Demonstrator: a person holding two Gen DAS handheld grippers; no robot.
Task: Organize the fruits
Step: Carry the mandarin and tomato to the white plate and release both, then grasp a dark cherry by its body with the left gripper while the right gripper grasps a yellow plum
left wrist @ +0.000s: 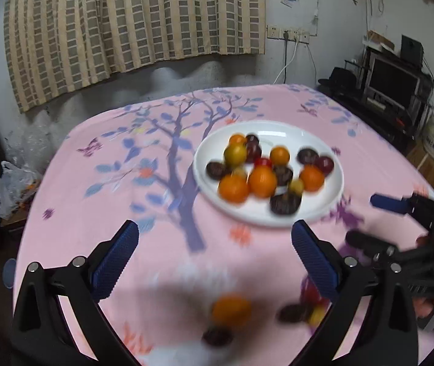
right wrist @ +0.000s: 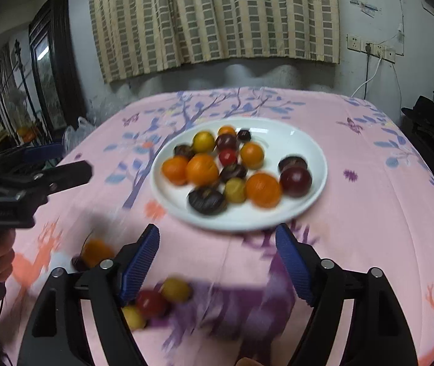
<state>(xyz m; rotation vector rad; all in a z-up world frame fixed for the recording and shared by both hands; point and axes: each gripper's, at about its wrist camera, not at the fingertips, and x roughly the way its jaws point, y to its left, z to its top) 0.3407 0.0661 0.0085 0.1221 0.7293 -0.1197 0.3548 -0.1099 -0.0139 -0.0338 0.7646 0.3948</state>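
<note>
A white plate (left wrist: 333, 195) (right wrist: 311, 149) on the pink cloth holds several small fruits: orange (left wrist: 262, 181), yellow (right wrist: 204, 141), red (right wrist: 228, 156) and dark purple (right wrist: 207, 200). Loose fruits lie on the cloth near me: an orange one (left wrist: 230, 309) and dark ones (left wrist: 217, 335) between the left fingers, and a red one (right wrist: 151, 302), yellow ones (right wrist: 175, 288) and an orange one (right wrist: 96, 251) left of the right gripper. My left gripper (left wrist: 215, 238) is open and empty. My right gripper (right wrist: 217, 244) is open and empty. Both sit short of the plate.
The pink floral cloth (left wrist: 110, 189) covers the table to its edges. A curtain (right wrist: 211, 15) hangs behind. Plastic bags (left wrist: 9, 183) sit at the left, a black TV stand (left wrist: 394, 88) at the right. Each gripper shows in the other's view (left wrist: 406, 222) (right wrist: 58, 164).
</note>
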